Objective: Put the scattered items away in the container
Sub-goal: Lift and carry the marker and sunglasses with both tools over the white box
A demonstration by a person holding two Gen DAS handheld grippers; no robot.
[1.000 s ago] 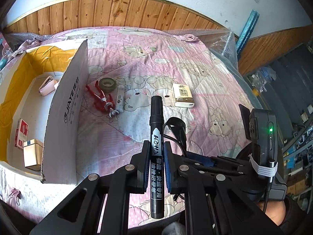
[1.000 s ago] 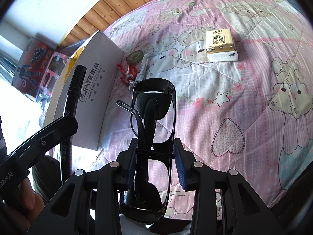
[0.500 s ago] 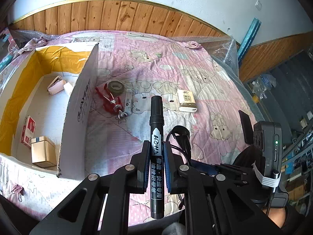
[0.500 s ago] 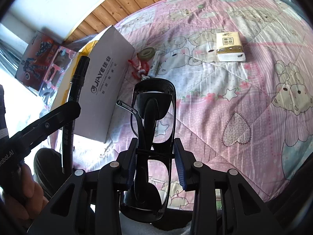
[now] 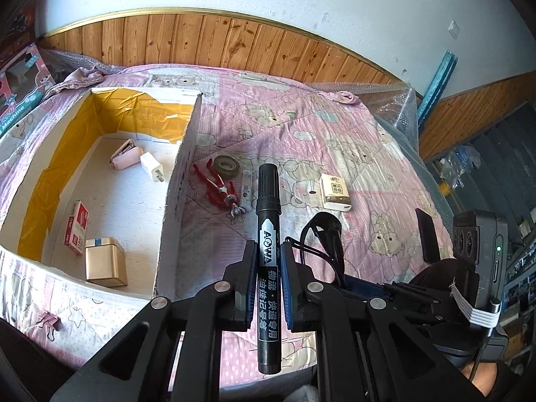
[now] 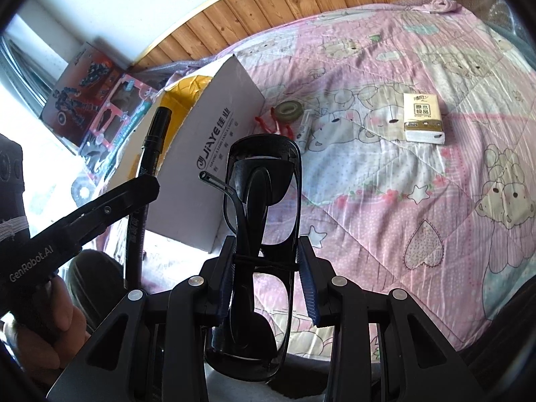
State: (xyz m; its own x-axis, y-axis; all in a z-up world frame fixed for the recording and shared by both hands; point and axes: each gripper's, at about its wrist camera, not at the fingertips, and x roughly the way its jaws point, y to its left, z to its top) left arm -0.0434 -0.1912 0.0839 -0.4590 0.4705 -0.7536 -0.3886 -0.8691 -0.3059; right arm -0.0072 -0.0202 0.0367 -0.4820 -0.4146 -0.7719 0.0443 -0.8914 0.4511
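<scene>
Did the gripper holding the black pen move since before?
Yes. The left gripper, shut on the black pen, has pulled up and back from the box: the box looks smaller and its inside shows more, so the camera moved, not the box.

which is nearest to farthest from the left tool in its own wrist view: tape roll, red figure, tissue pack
1. red figure, just ahead and left of the left tool, beside the box wall.
2. tape roll, beyond the figure.
3. tissue pack, off to the right; too close to the tape roll to rank firmly.
</scene>
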